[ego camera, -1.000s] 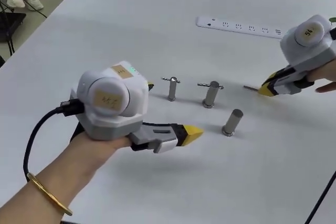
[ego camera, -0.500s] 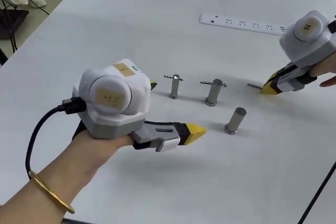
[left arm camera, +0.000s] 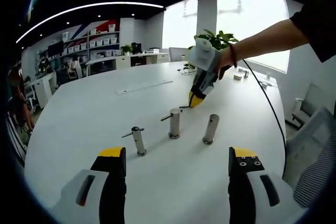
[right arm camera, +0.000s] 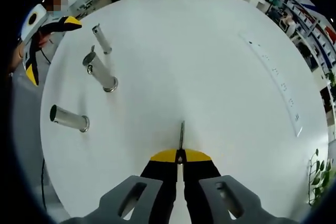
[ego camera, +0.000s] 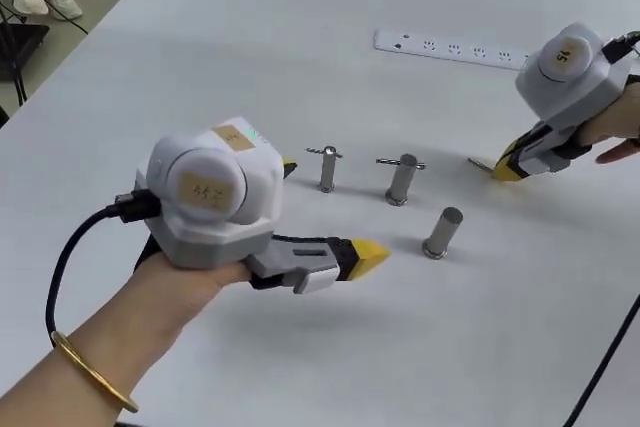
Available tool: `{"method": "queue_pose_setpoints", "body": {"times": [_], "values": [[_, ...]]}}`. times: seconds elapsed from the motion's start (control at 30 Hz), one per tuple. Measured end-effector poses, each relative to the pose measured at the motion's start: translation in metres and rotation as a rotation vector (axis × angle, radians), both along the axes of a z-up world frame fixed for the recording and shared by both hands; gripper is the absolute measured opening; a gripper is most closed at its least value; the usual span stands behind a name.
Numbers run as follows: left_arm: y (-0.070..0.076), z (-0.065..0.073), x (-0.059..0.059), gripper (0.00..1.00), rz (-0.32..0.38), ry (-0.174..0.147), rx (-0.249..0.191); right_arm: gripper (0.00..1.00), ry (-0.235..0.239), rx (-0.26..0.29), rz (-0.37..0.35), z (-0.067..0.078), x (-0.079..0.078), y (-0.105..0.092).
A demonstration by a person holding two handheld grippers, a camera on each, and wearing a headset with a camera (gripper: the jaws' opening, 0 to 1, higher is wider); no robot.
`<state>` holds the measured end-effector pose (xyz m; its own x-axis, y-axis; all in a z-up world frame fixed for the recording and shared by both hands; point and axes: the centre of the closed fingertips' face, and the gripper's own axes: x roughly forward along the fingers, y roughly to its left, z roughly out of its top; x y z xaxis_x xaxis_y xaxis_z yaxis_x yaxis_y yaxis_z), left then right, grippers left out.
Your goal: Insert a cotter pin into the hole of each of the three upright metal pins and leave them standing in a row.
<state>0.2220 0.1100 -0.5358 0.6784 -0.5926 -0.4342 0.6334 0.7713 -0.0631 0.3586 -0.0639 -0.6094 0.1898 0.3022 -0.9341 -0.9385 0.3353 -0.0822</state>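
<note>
Metal cotter pin (right arm camera: pixel 181 132) nipped between right tongs (right arm camera: pixel 180 156) (poking forward), left tongs (left arm camera: pixel 178 153) spread wide

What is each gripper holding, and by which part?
Right gripper pinches the cotter pin by one end; left gripper is open, holding nothing.

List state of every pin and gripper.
leftmost metal pin: upright, cotter pin inserted
middle metal pin: upright, cotter pin inserted
near metal pin: upright, no cotter pin
right gripper: shut on loose cotter pin
loose cotter pin: clamped, tip pointing forward
left gripper: open, empty
</note>
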Motion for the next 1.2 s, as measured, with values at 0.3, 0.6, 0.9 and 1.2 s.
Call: {"method": "queue_pose_setpoints", "body": {"times": [0.3, 0.6, 0.9, 1.2], "values": [[0.001, 0.001, 0.000, 0.77, 0.004, 0.003, -0.013, 0.00, -0.021, 0.000, 0.007, 0.002, -0.001, 0.000], [-0.002, 0.004, -0.001, 0.71, 0.001, 0.002, -0.027, 0.00, -0.064, 0.041, 0.051, 0.018, -0.006, 0.007], [-0.009, 0.011, -0.004, 0.62, -0.019, 0.011, -0.052, 0.00, -0.122, 0.107, 0.158, 0.049, -0.029, 0.029], [-0.014, 0.021, 0.002, 0.48, -0.022, 0.052, -0.120, 0.00, -0.153, 0.175, 0.239, 0.071, -0.059, 0.048]]}}
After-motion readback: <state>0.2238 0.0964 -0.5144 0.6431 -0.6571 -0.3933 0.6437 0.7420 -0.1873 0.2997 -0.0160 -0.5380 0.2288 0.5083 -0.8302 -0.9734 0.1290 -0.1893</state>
